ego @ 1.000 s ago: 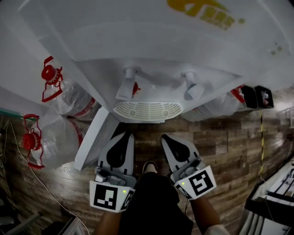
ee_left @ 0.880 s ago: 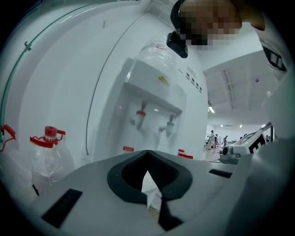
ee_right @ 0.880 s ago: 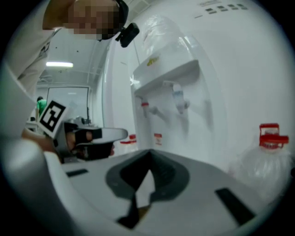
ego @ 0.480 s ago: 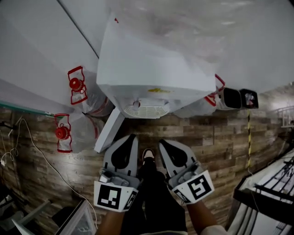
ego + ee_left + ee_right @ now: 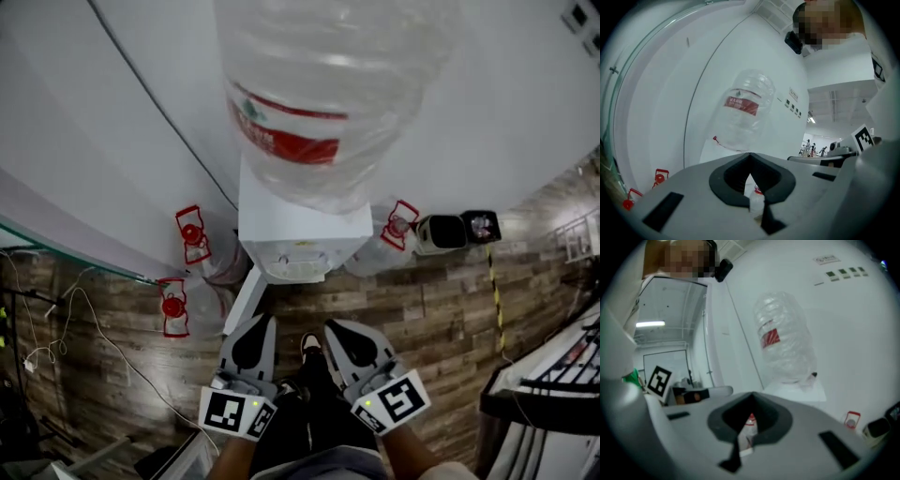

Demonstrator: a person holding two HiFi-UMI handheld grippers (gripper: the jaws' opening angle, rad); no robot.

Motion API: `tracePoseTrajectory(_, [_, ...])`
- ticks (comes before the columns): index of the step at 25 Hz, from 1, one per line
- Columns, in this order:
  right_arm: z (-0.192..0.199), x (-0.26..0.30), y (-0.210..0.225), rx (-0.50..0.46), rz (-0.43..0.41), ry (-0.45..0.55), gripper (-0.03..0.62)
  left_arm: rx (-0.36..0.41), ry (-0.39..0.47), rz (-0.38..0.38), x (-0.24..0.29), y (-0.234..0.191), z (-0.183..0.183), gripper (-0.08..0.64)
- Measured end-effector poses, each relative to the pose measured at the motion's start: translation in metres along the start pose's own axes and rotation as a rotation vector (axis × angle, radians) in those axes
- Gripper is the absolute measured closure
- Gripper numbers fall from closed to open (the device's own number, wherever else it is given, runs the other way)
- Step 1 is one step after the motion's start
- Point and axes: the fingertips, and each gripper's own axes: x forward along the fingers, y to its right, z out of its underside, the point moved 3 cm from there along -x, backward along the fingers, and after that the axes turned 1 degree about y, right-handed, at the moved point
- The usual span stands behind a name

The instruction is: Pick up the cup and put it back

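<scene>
The cup shows in no view. The left tool (image 5: 261, 326) and right tool (image 5: 337, 330) (both with jaws pressed together, holding nothing) sit side by side before a white dispenser (image 5: 300, 230). The dispenser carries a big clear water bottle (image 5: 328, 103) and stands on the wooden floor (image 5: 422, 300).

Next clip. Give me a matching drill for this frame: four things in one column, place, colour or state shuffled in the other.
1 big water bottle
2 floor
3 black bin
4 right gripper

a dark wood planks
b shut, nothing held
c neck-down on the white dispenser
d on the ground, at the picture's right of the white dispenser

Pairs: 1-c, 2-a, 3-d, 4-b
</scene>
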Motion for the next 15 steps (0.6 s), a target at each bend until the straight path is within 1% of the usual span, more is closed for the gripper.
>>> tracePoseTrajectory(5, [-0.037,-0.024,-0.028,0.007,0.004,-0.02,0.571,0.0,0.018,0.028,-0.027,0.016,-0.042,0.552])
tracePoseTrajectory(10, [-0.071,-0.042,-0.059,-0.059,0.016,-0.002,0.57,-0.057,0.045,0.061,-0.052,0.036,-0.07,0.552])
tracePoseTrajectory(15, [-0.096,-0.06,-0.08,-0.109,0.062,0.009,0.57,-0.028,0.06,0.071,-0.073,0.058,-0.097,0.552])
